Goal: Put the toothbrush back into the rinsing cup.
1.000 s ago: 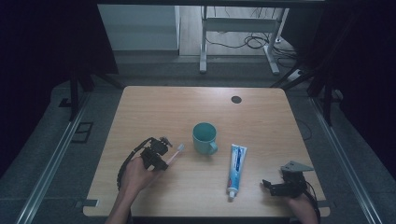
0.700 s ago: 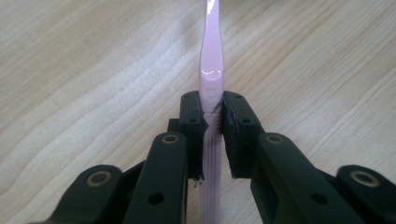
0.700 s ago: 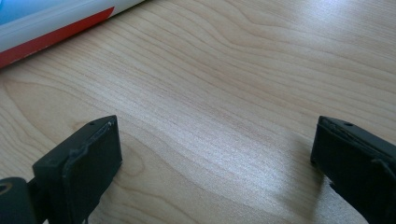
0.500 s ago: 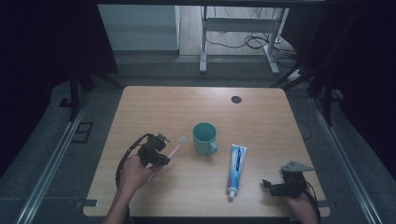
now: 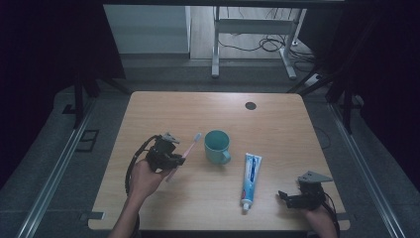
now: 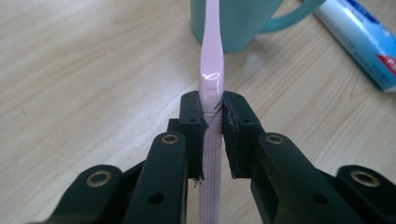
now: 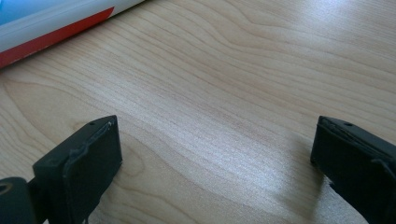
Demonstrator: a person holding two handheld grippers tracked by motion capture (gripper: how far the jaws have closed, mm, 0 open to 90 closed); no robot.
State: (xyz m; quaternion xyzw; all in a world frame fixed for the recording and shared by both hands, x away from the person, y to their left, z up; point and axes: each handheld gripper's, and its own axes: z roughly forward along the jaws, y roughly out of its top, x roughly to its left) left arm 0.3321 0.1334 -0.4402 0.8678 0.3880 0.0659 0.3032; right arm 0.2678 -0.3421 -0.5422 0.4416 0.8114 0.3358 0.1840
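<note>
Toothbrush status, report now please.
Left claw shut on pink toothbrush, head aimed at teal mug. Right claw open, empty, near toothpaste tube. Nothing between brush and mug.

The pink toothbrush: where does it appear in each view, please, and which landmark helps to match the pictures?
High view: the toothbrush is left of centre, slanting, held by the left gripper.
Left gripper view: centre, running upward from between the closed jaws.
Right gripper view: not in this picture.
Shared landmark: the toothpaste tube.
</note>
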